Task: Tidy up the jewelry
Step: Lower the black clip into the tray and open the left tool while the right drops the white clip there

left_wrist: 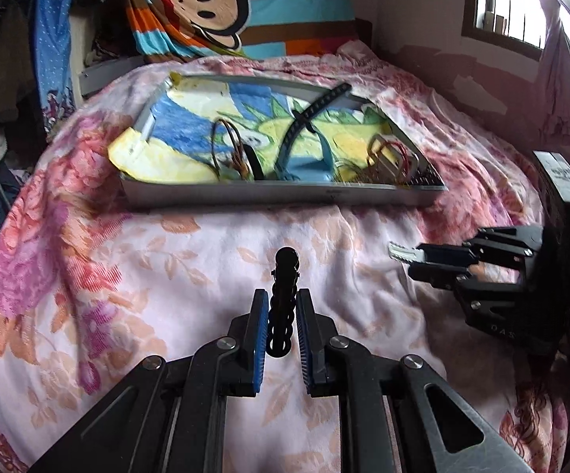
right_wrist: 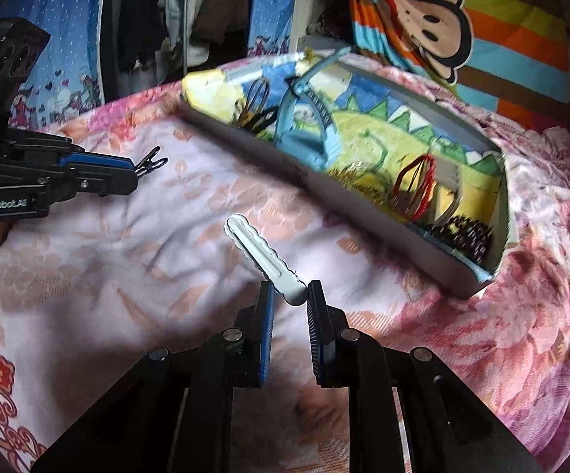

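Note:
My left gripper [left_wrist: 281, 299] is shut on a black hair clip [left_wrist: 284, 287], held above the floral bedspread; it also shows in the right wrist view [right_wrist: 137, 173] with the clip [right_wrist: 151, 165] sticking out. My right gripper [right_wrist: 288, 289] is shut on a pale blue-white hair clip [right_wrist: 263, 254]; in the left wrist view it [left_wrist: 407, 256] sits at the right with the clip [left_wrist: 399, 253]. A shallow grey tray [left_wrist: 285, 193] lined with a cartoon drawing lies ahead and holds hair ties, headbands [left_wrist: 304, 118] and bangles [right_wrist: 415, 189].
The tray [right_wrist: 364, 228] lies on a bed covered by a pink floral bedspread [left_wrist: 166, 256]. A striped monkey-print blanket [left_wrist: 222, 4] hangs behind. Clothes hang at the left [right_wrist: 174, 12]. A window [left_wrist: 529, 0] is at the right.

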Demonstrator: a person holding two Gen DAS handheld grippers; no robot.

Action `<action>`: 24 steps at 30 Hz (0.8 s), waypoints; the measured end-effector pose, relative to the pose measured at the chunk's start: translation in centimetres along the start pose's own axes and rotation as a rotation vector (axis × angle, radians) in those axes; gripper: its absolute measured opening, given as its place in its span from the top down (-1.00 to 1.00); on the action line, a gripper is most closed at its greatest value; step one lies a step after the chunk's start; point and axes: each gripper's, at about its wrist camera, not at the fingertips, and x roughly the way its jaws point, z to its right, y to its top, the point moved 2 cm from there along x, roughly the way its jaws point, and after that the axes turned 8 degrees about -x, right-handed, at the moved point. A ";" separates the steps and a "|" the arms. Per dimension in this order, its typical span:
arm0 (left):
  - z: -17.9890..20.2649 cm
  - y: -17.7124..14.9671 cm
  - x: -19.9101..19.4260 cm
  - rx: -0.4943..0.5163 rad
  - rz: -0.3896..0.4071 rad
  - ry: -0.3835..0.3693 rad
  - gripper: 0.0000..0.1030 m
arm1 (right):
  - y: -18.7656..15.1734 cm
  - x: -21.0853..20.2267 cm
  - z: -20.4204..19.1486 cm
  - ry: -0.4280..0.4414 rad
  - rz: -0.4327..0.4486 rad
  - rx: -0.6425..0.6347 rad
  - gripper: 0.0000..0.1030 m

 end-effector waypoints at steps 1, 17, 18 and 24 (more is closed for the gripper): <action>0.0 0.3 0.0 -0.007 0.014 0.006 0.73 | 0.2 -0.2 0.2 -0.012 0.016 0.009 0.71; -2.8 9.7 2.6 -0.196 0.153 0.035 0.73 | 7.1 2.7 2.0 -0.113 0.083 0.068 0.71; -3.1 10.0 3.1 -0.209 0.143 0.044 0.73 | 7.3 3.1 1.9 -0.109 0.071 0.064 0.71; -4.1 10.1 5.5 -0.228 0.072 0.072 0.73 | 7.5 4.4 2.6 -0.090 0.038 0.092 0.71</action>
